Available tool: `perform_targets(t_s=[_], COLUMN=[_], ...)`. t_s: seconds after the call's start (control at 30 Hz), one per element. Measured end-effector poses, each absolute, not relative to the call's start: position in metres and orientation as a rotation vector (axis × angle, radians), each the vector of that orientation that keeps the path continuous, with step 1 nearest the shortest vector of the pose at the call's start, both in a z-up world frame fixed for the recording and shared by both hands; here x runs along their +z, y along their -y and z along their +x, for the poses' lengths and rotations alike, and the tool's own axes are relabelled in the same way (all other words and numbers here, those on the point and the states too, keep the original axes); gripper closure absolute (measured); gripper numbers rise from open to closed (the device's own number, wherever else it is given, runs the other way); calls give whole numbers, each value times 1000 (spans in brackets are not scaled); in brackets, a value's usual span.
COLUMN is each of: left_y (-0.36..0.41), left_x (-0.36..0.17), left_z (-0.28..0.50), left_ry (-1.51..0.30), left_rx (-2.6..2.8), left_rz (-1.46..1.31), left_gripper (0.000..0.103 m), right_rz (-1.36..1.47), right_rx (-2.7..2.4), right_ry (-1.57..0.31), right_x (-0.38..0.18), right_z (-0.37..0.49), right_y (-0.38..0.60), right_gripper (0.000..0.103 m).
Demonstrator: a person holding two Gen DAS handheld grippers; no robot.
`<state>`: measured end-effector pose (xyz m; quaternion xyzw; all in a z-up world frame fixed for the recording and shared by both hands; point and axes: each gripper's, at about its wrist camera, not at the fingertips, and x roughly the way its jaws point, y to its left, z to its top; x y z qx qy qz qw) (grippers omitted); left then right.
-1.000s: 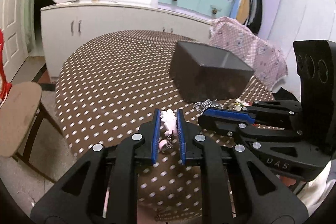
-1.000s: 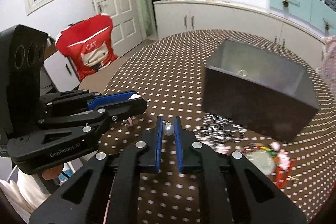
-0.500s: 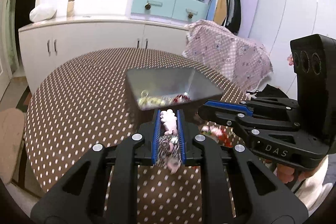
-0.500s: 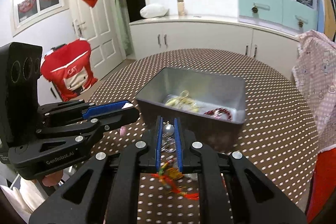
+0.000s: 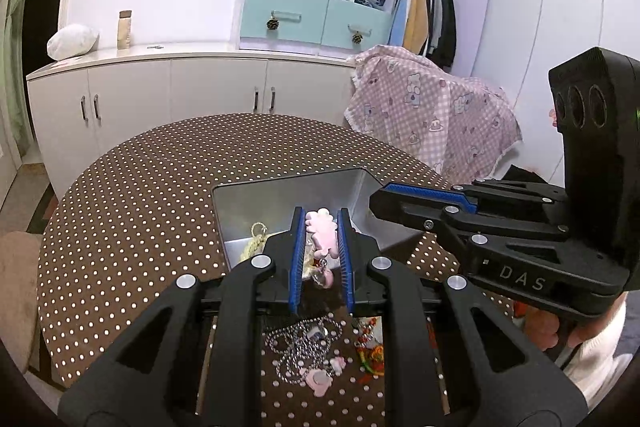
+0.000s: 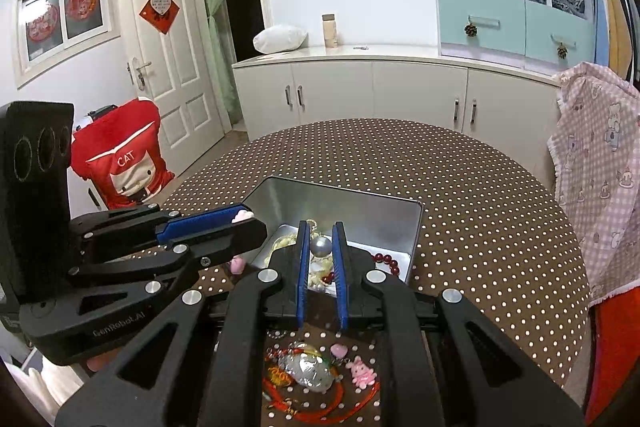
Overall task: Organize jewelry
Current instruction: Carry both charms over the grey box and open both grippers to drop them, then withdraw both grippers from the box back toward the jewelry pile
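My left gripper (image 5: 320, 217) is shut on a pink charm keychain (image 5: 322, 237) and holds it over the near edge of the grey metal box (image 5: 288, 193). My right gripper (image 6: 320, 227) is shut on a silver ball pendant (image 6: 321, 246), also above the box (image 6: 352, 203). The box holds a gold chain (image 5: 256, 241) and a red bead bracelet (image 6: 386, 261). On the table near me lie a ball chain with pink charms (image 5: 304, 351), a red cord piece with a silver pendant (image 6: 308, 373) and a pink figure charm (image 6: 362, 371).
The round table has a brown dotted cloth (image 6: 460, 187). A chair with a red cover (image 6: 120, 159) stands to the left, a pink checked cloth (image 5: 432, 115) drapes a chair to the right. White cabinets (image 6: 360, 95) line the back wall.
Both grippers have risen and moved forward with their pieces, from low beside the box to above its open top. The loose jewelry now lies beneath them.
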<state>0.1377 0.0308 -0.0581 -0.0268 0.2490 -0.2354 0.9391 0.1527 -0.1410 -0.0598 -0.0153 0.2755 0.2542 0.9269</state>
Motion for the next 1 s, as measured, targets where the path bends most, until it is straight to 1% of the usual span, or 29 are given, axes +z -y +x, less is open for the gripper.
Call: perform_targets(t_s=[0.07, 0.13, 0.17, 0.2, 0.27, 0.33, 0.63, 0.77, 1.0], left_y=[-28, -26, -27, -29, -34, -39, -39, -42, -46], left_x=[-58, -59, -61, -61, -61, -60, -58, -57, -59], left_z=[140, 143, 144, 145, 147, 145, 139, 134, 124], left_ry=[-496, -515, -524, -527, -516, -512, -511, -506, -510], left_rx=[-441, -426, -422, -403, -363, -383, -345, -339, -305], left_rz=[-35, -24, -28, -33, -52, -80, -53, -57, -52], left_gripper=[86, 83, 70, 56, 43, 43, 42, 37, 31], right_rz=[-37, -32, -21, -10, 7, 11, 44, 45, 49], right_rx=[513, 496, 490, 484, 474, 460, 451, 446, 431], right_ry=[-572, -570, -567, -566, -567, -569, -577, -575, -585], right_x=[-61, -62, -63, -62, -62, -63, -62, -60, -64], right_z=[155, 156, 156, 156, 155, 154, 149, 144, 137], right_y=[142, 145, 148, 151, 157, 161, 169, 171, 173], right_gripper=[84, 64, 61, 60, 58, 56, 56, 55, 50])
